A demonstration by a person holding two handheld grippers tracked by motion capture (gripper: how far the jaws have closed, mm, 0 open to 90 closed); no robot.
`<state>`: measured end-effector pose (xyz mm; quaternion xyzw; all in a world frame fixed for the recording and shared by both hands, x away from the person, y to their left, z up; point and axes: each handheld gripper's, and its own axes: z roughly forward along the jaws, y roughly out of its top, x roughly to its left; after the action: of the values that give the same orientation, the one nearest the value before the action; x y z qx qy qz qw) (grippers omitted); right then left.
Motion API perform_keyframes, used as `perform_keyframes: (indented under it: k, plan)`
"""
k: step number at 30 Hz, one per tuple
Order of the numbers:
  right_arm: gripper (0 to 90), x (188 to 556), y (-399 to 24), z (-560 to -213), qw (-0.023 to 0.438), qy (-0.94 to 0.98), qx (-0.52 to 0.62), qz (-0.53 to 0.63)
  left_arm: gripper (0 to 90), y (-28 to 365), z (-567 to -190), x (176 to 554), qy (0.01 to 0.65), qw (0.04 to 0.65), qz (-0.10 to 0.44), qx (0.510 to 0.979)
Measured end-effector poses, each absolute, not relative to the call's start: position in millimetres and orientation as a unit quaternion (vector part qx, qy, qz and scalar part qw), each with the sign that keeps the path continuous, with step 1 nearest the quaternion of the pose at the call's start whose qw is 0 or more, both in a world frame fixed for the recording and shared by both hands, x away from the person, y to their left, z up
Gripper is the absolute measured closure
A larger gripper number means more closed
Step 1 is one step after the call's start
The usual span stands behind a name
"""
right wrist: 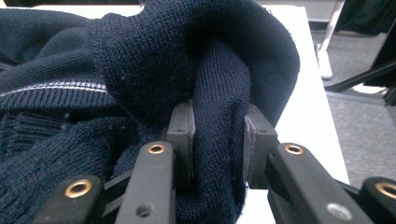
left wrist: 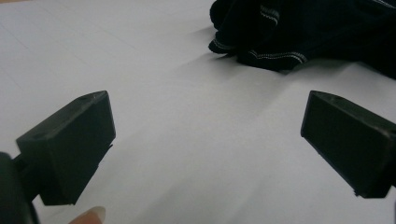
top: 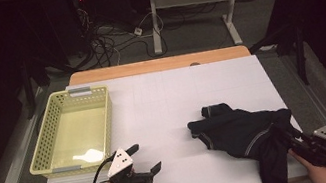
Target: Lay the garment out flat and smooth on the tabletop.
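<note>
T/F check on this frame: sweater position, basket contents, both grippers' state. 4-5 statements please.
1. The right gripper is clamped on a fold of the dark knit sweater. True.
2. The left gripper holds part of the sweater. False: its fingers stand wide apart over the bare white table cover, nothing between them.
3. The sweater lies inside the yellow basket. False: it lies on the table's right side; the basket is at the left, with no garment in it.
4. Part of the sweater hangs over the table's near edge by the right gripper. True.
5. The sweater has light stripes at a hem. True.
</note>
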<state>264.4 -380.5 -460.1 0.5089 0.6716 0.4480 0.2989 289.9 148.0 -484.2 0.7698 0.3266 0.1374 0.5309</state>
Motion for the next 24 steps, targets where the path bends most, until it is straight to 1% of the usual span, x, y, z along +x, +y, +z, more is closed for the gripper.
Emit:
perform_keyframes:
  k: [2, 4, 6, 8, 12, 16, 19, 24]
  plan:
    - [68.5, 264, -378, -459, 0.299, 0.674, 0.505, 0.449, 2.5, 148, -484, 290, 0.327, 0.531, 0.137, 0.77]
    - [60.9, 262, -375, -452, 0.298, 0.677, 0.496, 0.455, 2.5, 148, -484, 291, 0.327, 0.531, 0.134, 0.77]
    - [53.5, 258, -369, -441, 0.309, 0.678, 0.482, 0.462, 2.5, 148, -484, 292, 0.327, 0.531, 0.13, 0.771]
    - [48.9, 253, -360, -429, 0.319, 0.678, 0.465, 0.471, 2.5, 149, -484, 292, 0.327, 0.531, 0.129, 0.771]
    - [47.8, 243, -341, -409, 0.336, 0.68, 0.429, 0.49, 2.5, 148, -484, 291, 0.326, 0.532, 0.13, 0.771]
    - [48.5, 237, -324, -399, 0.335, 0.689, 0.402, 0.502, 2.5, 149, -484, 292, 0.325, 0.532, 0.128, 0.771]
    - [47.4, 234, -309, -399, 0.334, 0.708, 0.378, 0.494, 2.5, 149, -484, 292, 0.323, 0.533, 0.126, 0.772]
    - [43.0, 239, -292, -413, 0.305, 0.739, 0.368, 0.474, 2.5, 149, -484, 292, 0.322, 0.532, 0.124, 0.773]
